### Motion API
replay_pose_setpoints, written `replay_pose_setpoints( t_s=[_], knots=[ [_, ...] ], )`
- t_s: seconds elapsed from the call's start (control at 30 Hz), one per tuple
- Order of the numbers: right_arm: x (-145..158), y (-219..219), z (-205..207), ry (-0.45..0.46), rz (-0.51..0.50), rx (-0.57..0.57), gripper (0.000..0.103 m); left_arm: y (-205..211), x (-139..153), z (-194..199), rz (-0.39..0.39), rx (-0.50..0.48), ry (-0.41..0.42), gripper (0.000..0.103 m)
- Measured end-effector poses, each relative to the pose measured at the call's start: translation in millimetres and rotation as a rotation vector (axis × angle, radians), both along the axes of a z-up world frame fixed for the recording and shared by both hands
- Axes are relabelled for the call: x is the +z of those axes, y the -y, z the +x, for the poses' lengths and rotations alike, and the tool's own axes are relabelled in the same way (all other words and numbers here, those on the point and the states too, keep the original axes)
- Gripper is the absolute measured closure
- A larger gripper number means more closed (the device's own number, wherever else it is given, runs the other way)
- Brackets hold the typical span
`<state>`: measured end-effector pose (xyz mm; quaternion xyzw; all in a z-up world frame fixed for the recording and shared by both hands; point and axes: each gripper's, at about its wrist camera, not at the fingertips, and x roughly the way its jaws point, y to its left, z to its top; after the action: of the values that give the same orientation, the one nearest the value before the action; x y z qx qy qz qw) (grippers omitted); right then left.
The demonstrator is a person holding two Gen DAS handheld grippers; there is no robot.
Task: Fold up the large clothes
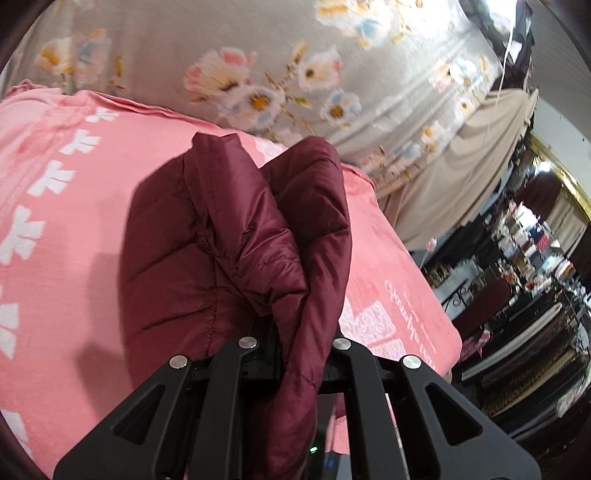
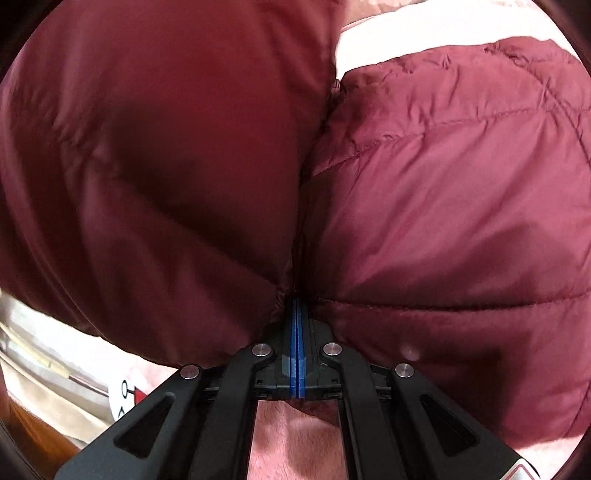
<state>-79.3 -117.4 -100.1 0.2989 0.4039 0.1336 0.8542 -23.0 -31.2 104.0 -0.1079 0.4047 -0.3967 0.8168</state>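
Jacket (image 1: pixel 236 236) is puffy, light and slippery (it squashes), so pinch its stitched seams. Your left tongs (image 1: pixel 291 354) and right tongs (image 2: pixel 297 325) are both squeezed shut on it.

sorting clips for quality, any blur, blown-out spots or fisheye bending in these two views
Left wrist: maroon jacket sharp, floral sheet soft, room at right streaked and curved. Right wrist: jacket fills the frame, left half dark and smeared, pale bedding above blown out.
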Motion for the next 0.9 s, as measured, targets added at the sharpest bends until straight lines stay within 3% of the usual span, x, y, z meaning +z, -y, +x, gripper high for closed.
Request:
replay_pose_setpoints(
  t_s=[0.23, 0.4, 0.7, 0.9],
  knots=[
    [-12, 15, 4, 0.022, 0.155, 0.004, 0.103, 51, -28, 5, 0.067, -0.040, -0.036, 0.095],
    [-7, 47, -36, 0.053, 0.213, -0.060, 0.103, 71, -40, 8, 0.101, -0.061, -0.055, 0.096],
    [18, 114, -107, 0.083, 0.114, -0.282, 0.103, 112, -78, -4, 0.183, -0.125, -0.096, 0.096],
    [40, 125, -119, 0.108, -0.058, -0.368, 0.099, 131, -107, -7, 0.252, -0.144, -0.120, 0.094]
  ],
)
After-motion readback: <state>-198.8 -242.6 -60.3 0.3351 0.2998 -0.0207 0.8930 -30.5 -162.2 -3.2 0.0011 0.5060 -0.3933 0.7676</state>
